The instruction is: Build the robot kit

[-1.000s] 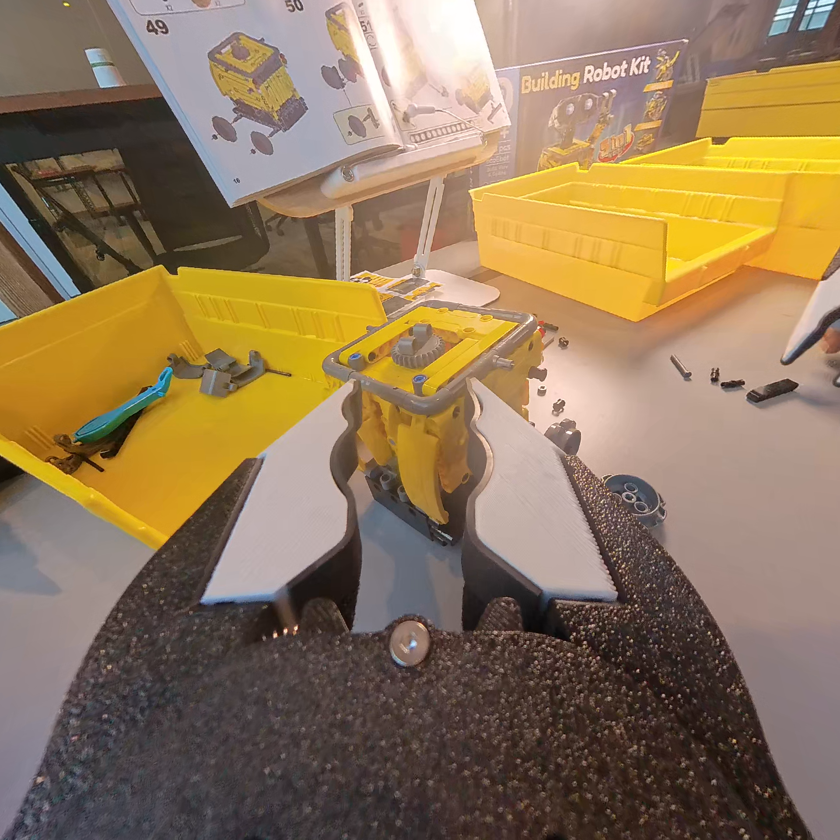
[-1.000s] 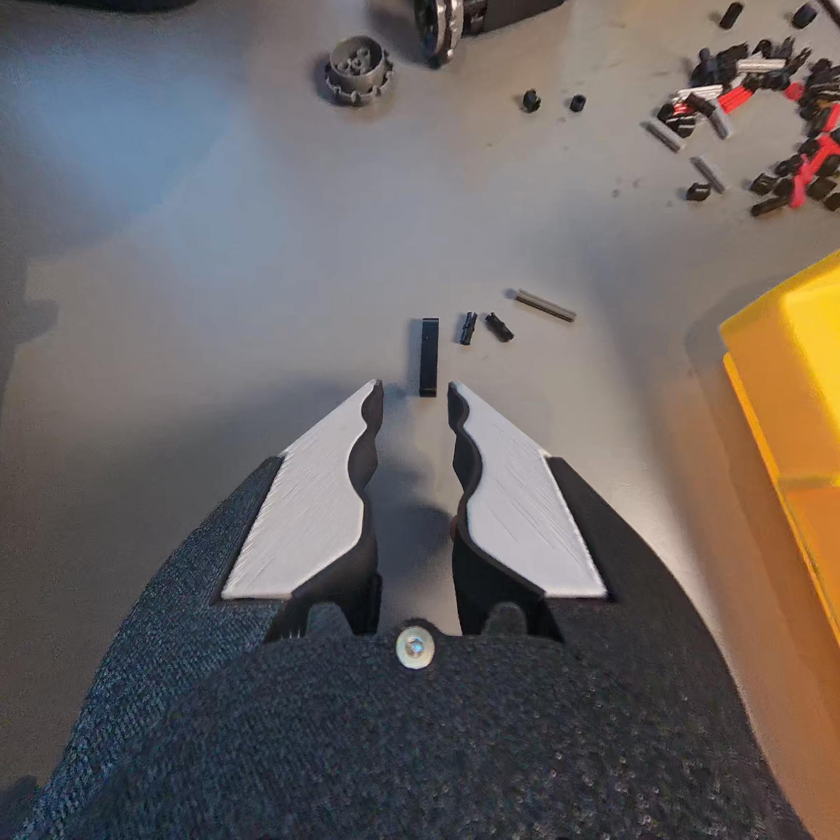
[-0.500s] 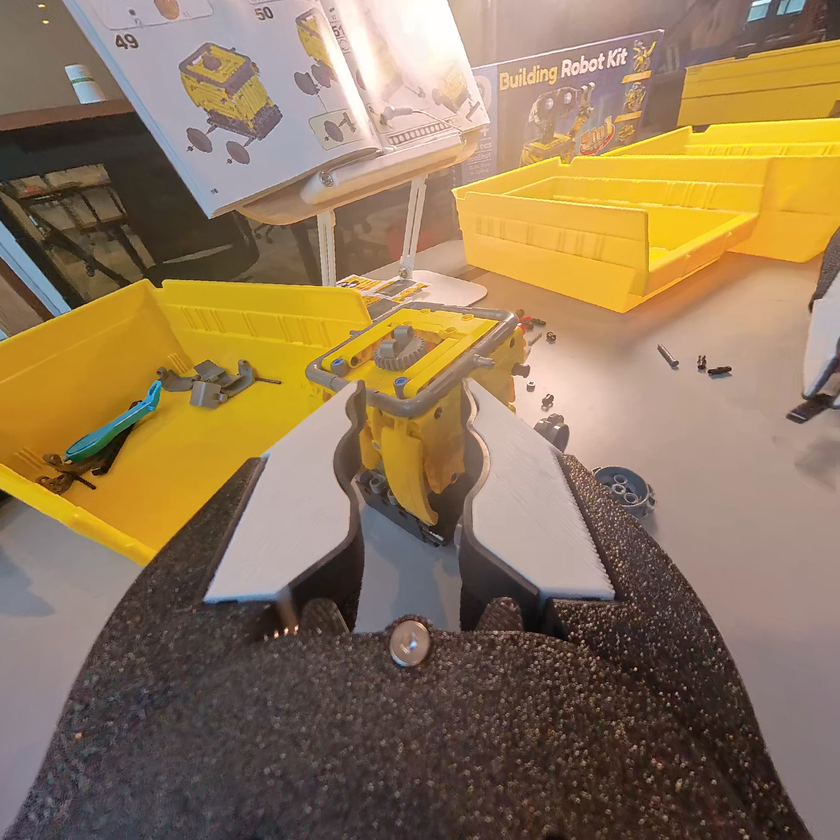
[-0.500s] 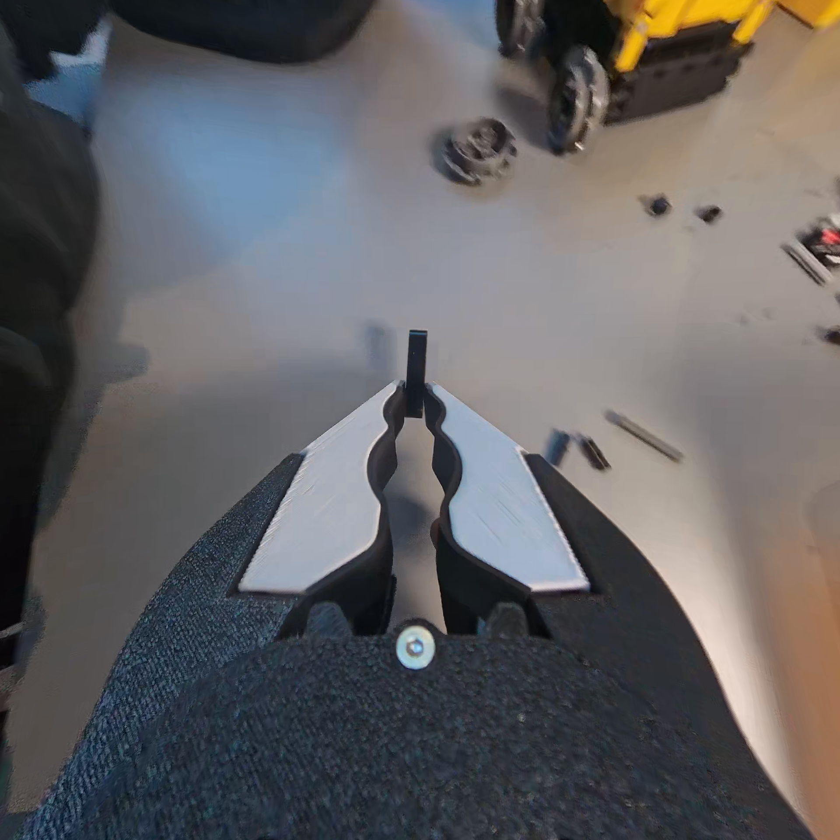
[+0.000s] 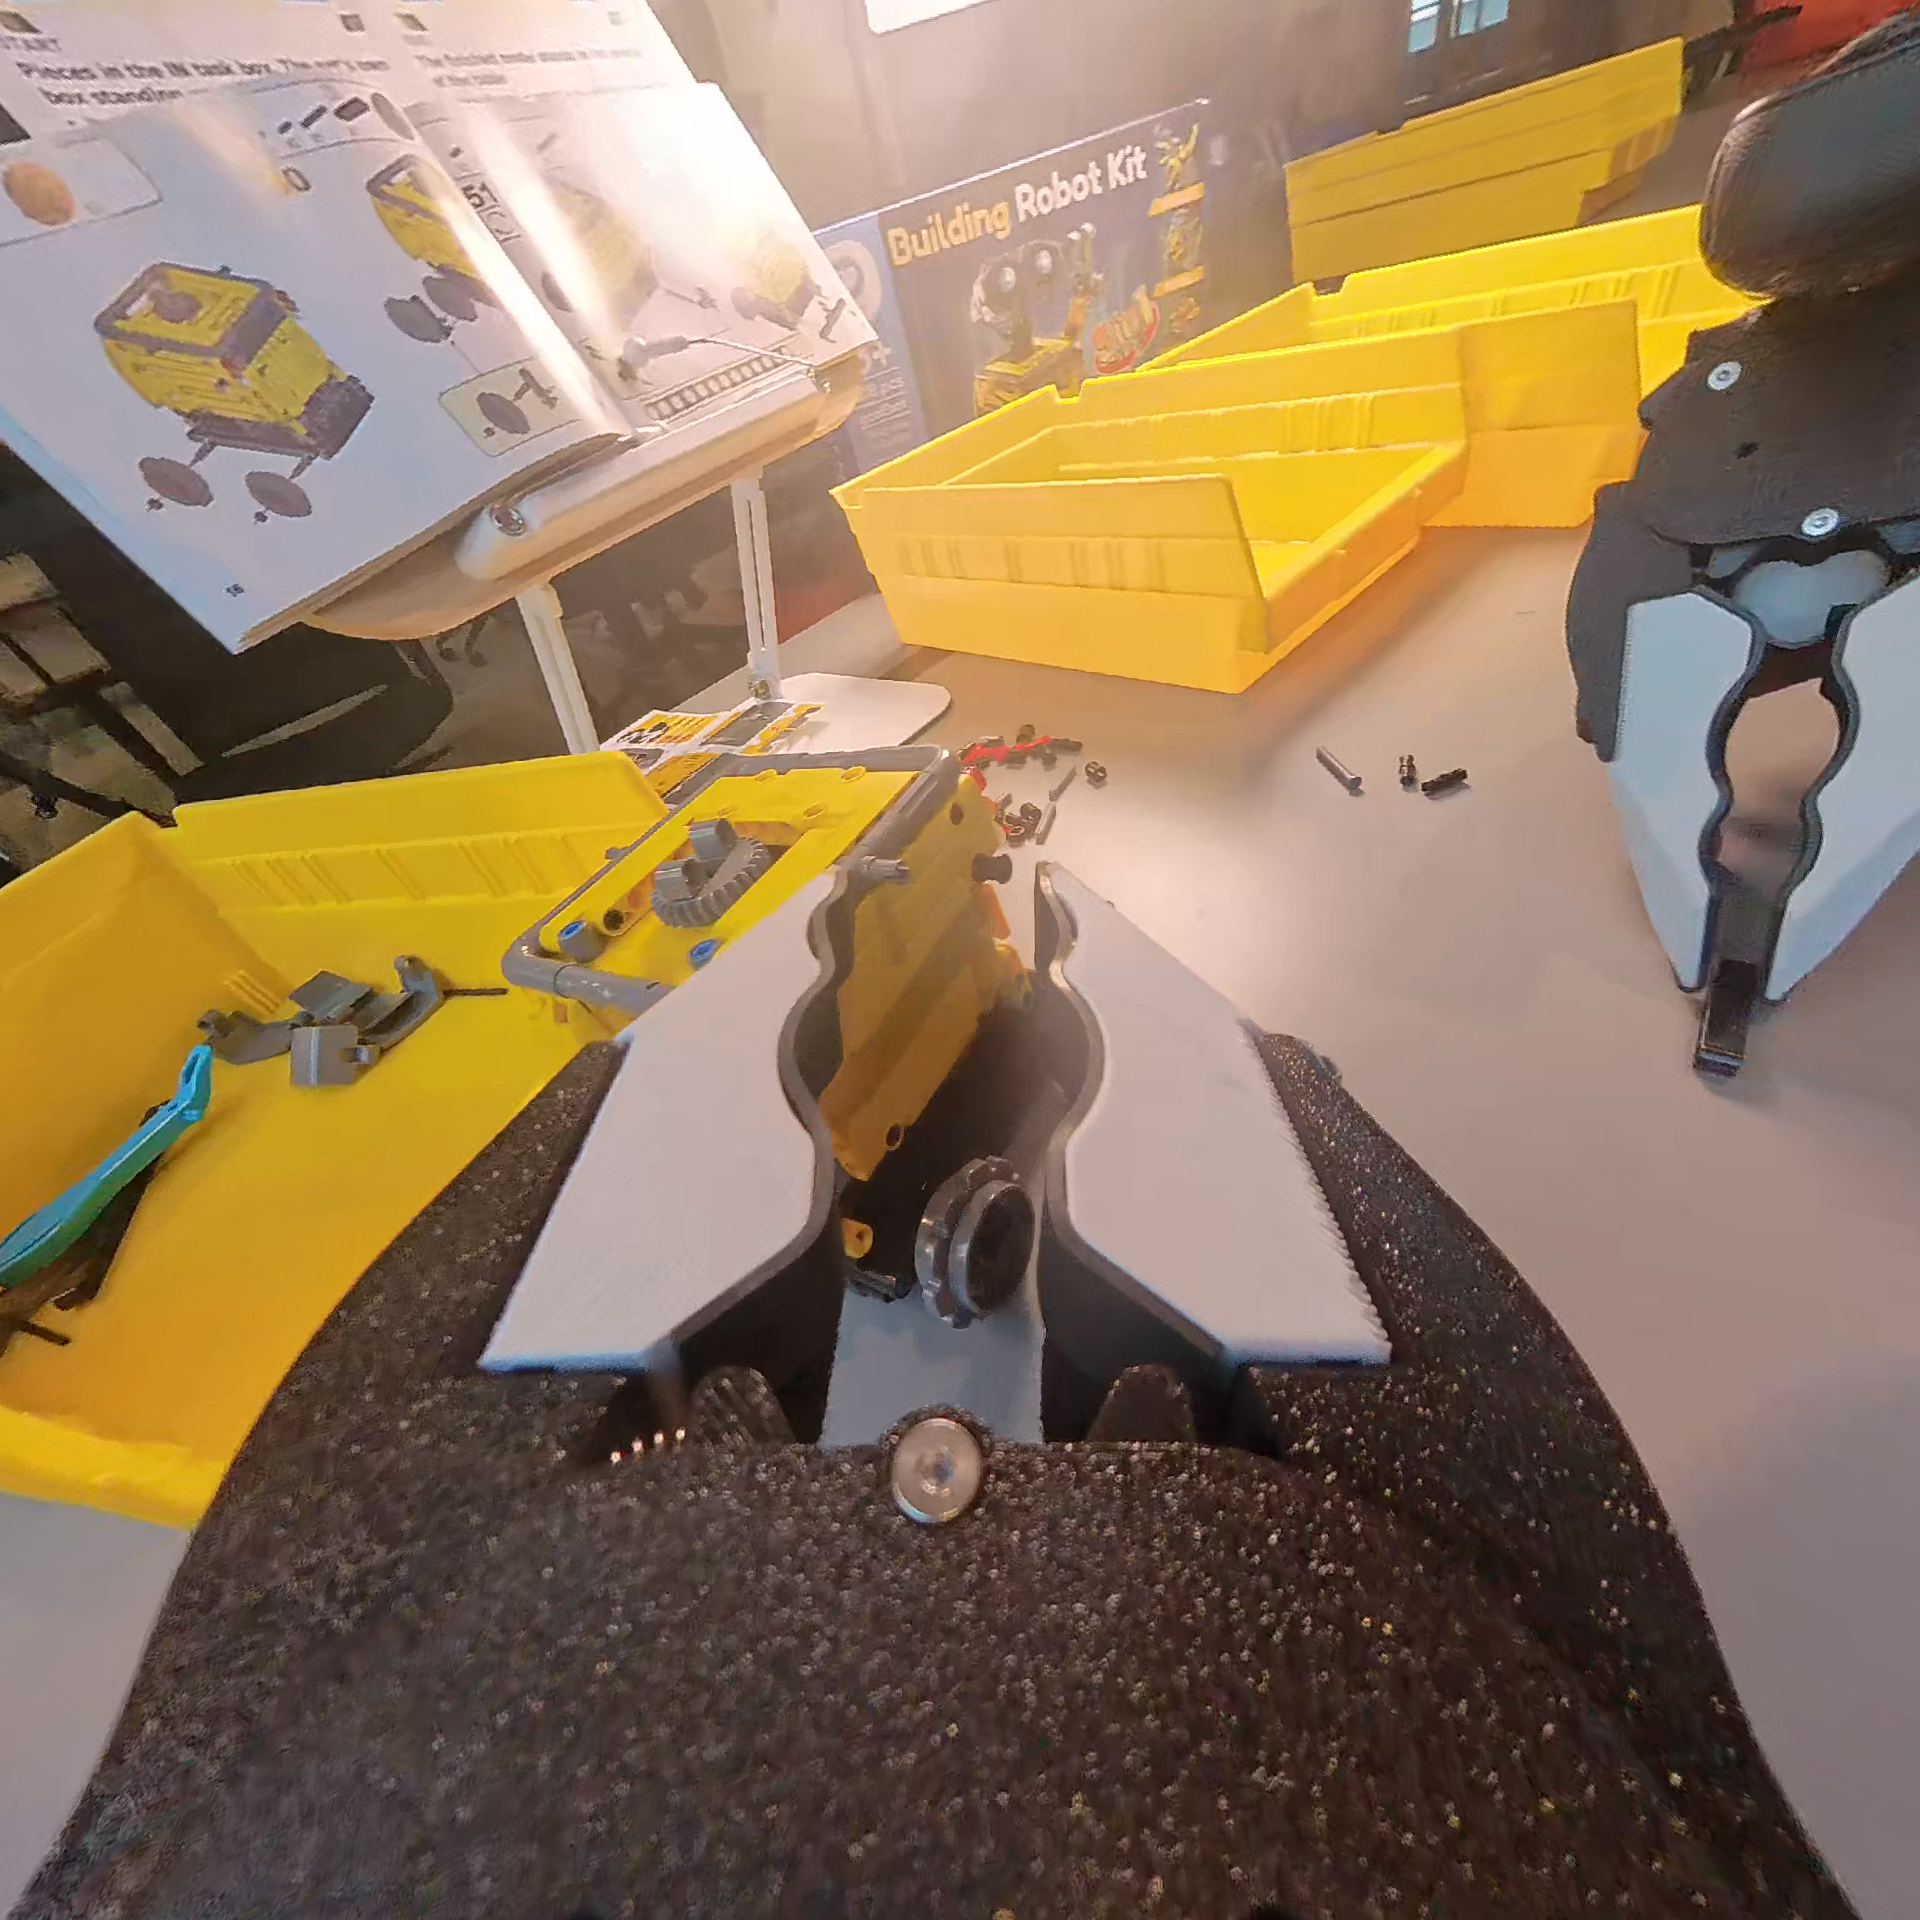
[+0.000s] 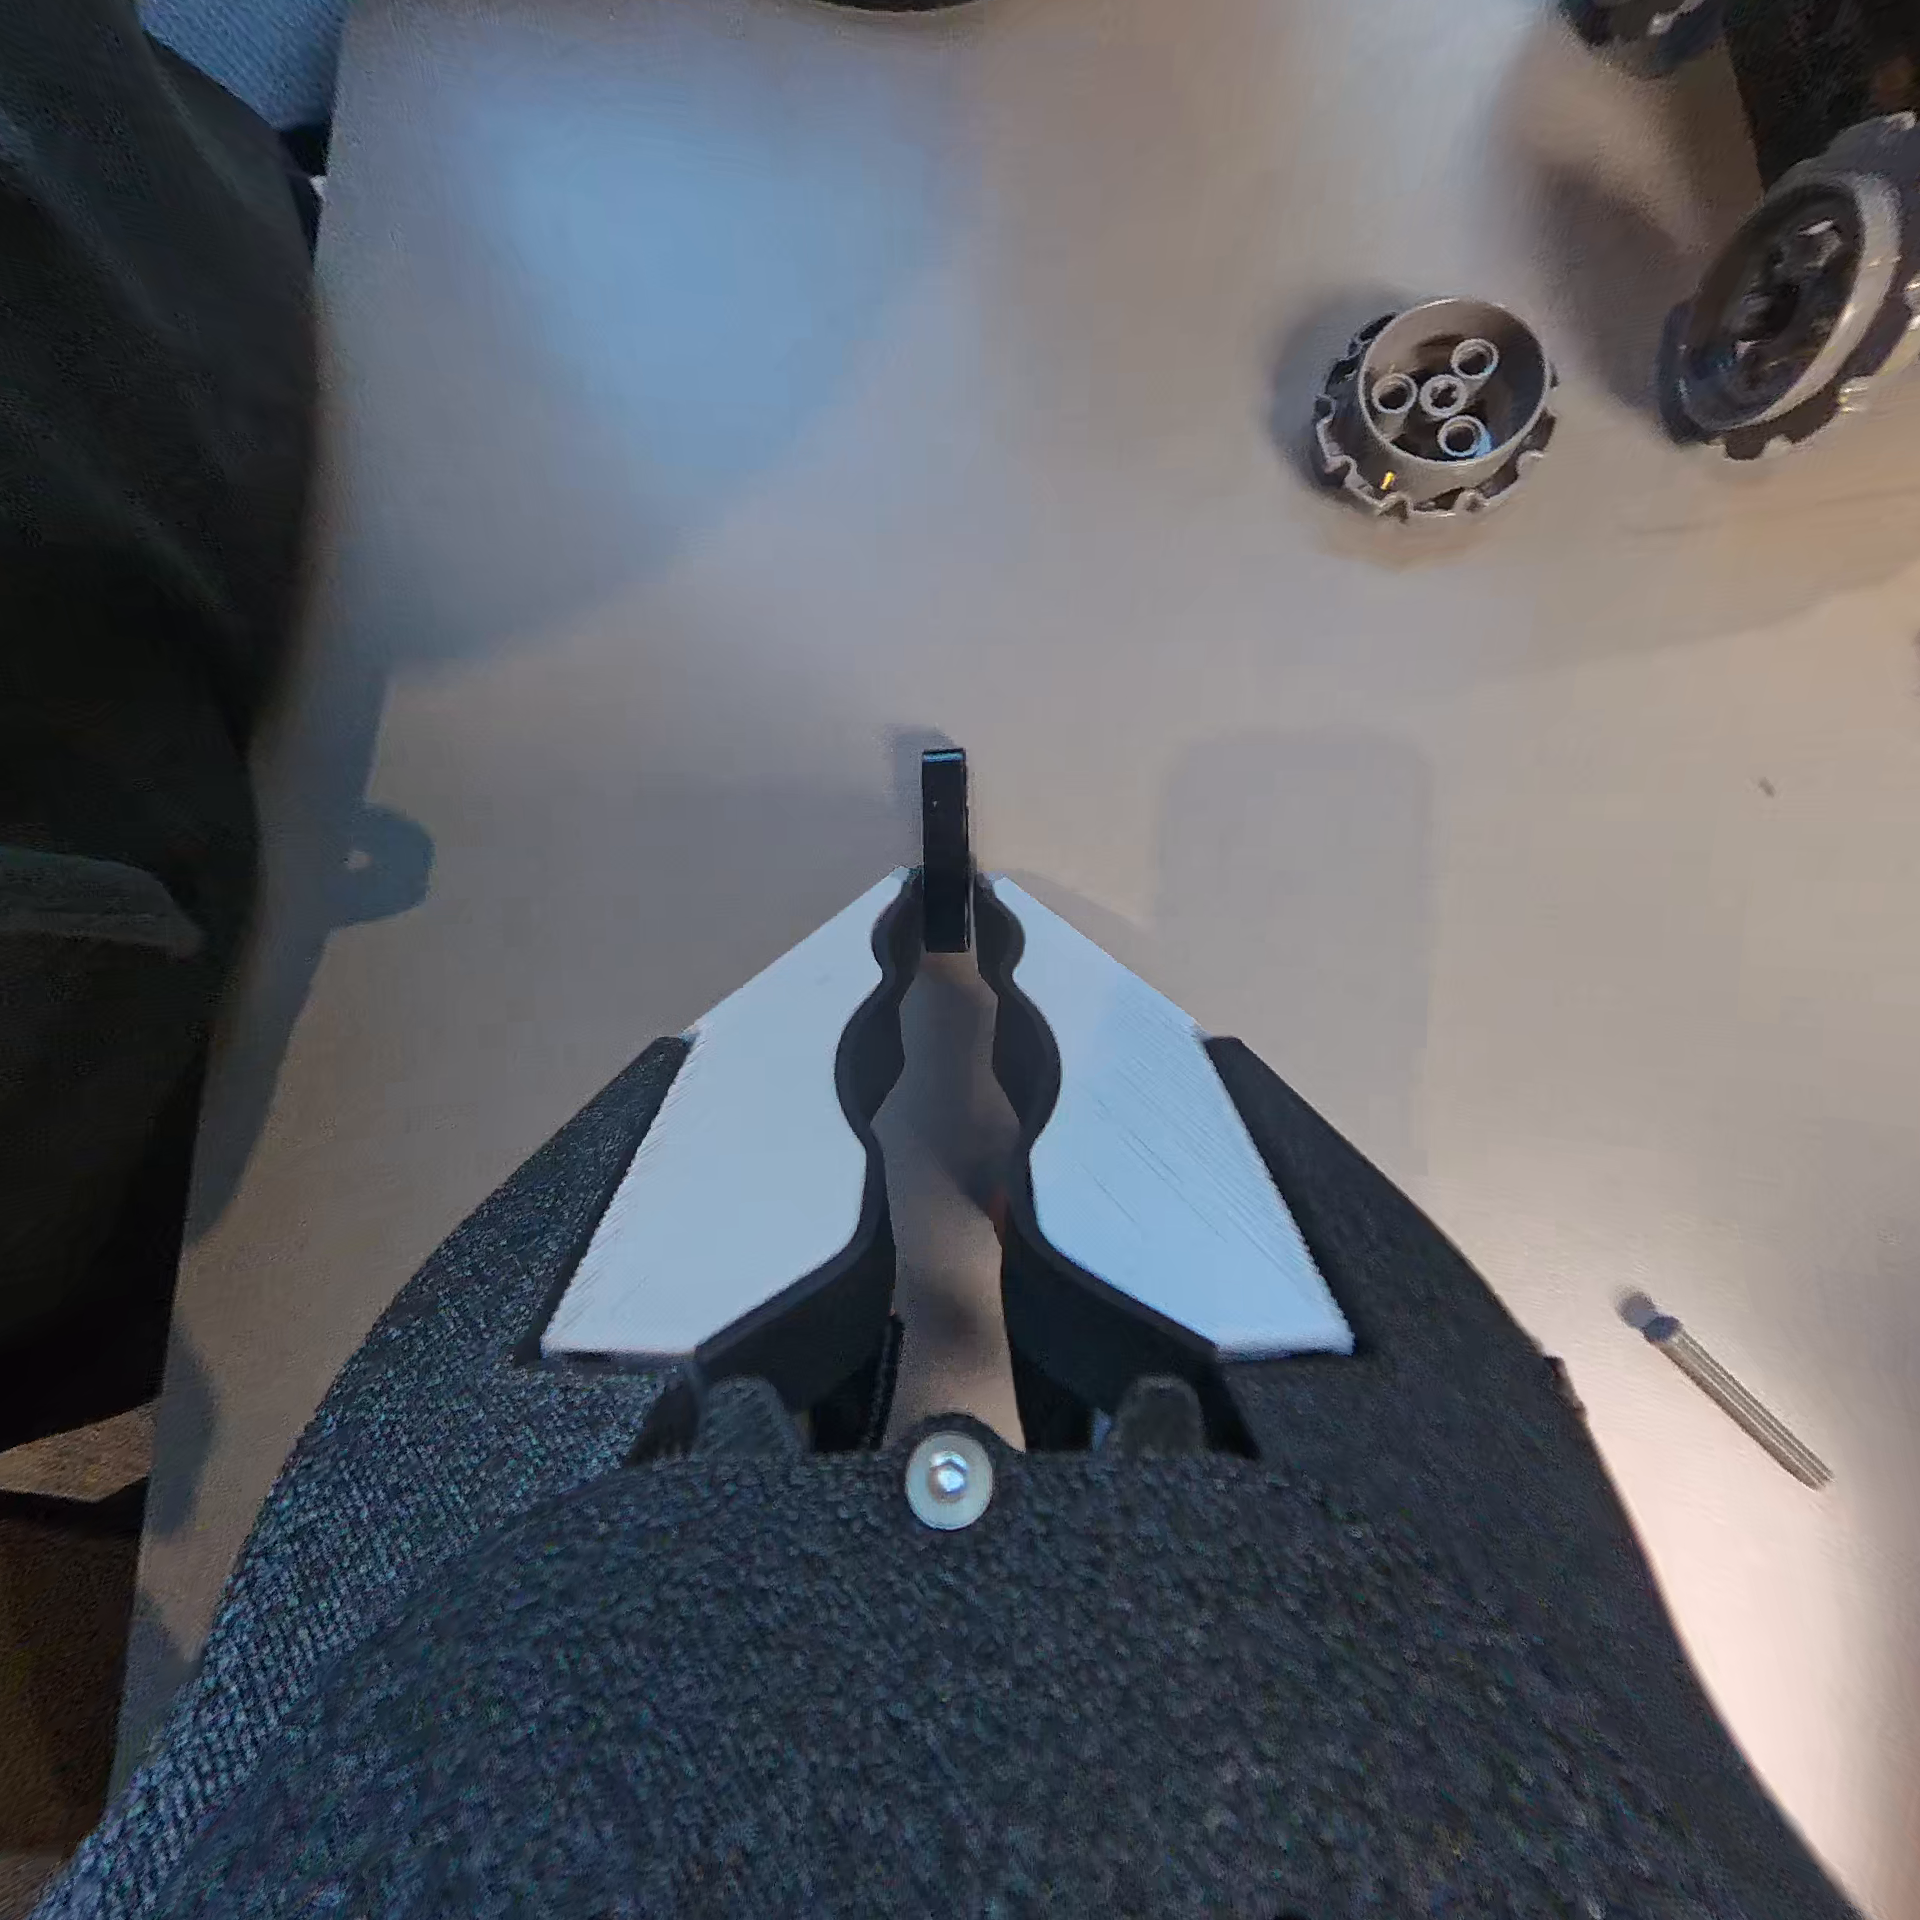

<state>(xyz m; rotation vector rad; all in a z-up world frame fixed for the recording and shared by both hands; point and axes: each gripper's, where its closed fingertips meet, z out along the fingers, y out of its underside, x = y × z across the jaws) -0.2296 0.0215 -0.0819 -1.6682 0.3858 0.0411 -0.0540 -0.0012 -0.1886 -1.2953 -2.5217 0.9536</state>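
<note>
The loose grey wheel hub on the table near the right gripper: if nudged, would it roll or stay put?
The hub lies flat, open face up, so a nudge would probably slide it rather than roll it. Its toothed rim may catch slightly on the table. It looks like hollow rigid plastic, so likely light and stiff. Tipped on edge, it could roll.

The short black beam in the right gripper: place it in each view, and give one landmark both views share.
Left wrist view: the short black beam hangs from the right gripper at the right edge.
Right wrist view: it juts from the fingertips at centre.
Shared landmark: the grey axle pin on the table.
</note>
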